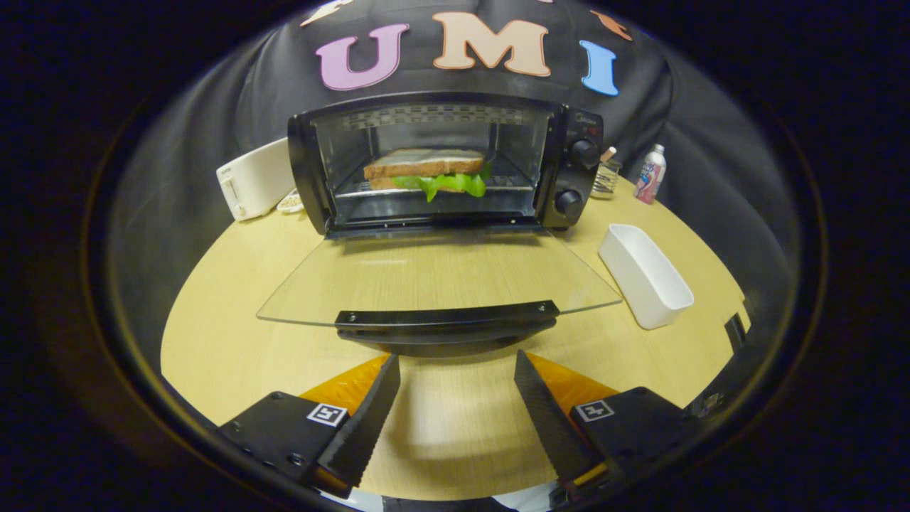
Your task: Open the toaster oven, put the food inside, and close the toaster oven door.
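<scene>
The sandwich (426, 174) sits on the rack inside the toaster oven (441, 163), whose glass door (441, 274) lies fully down. The gripper (455, 398) hovers just short of the door handle (446, 316), fingers spread and empty. Closing seems next: come under the handle centrally and lift in an arc toward the oven, not pushing the oven back along the surface (234, 299).

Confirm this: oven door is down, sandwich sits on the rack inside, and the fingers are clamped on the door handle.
Not clamped. In the gripper view the fingers stand open, just short of the door handle. The rest holds: toaster oven door down, sandwich on the rack.
</scene>
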The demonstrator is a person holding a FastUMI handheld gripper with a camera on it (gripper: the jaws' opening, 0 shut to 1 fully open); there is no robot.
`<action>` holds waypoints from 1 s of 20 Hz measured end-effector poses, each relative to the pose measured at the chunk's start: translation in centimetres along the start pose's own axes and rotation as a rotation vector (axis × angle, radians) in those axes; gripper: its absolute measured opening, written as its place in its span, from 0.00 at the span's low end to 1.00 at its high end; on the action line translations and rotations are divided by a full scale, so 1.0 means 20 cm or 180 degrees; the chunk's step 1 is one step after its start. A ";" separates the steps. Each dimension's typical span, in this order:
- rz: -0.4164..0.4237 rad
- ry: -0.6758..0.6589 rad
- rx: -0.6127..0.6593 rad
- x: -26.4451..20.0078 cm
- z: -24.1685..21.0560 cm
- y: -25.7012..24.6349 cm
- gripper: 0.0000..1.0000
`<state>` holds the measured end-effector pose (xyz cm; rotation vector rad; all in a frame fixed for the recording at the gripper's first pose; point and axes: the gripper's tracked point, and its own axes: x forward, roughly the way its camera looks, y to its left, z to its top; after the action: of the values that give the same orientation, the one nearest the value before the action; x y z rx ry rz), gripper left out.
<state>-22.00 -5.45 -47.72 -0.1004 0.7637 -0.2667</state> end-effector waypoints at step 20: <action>0.0085 -0.0909 0.0131 0.05 0.91 0.04 1.00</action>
<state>-8.53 -5.11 -35.56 -0.0870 0.4754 -0.2363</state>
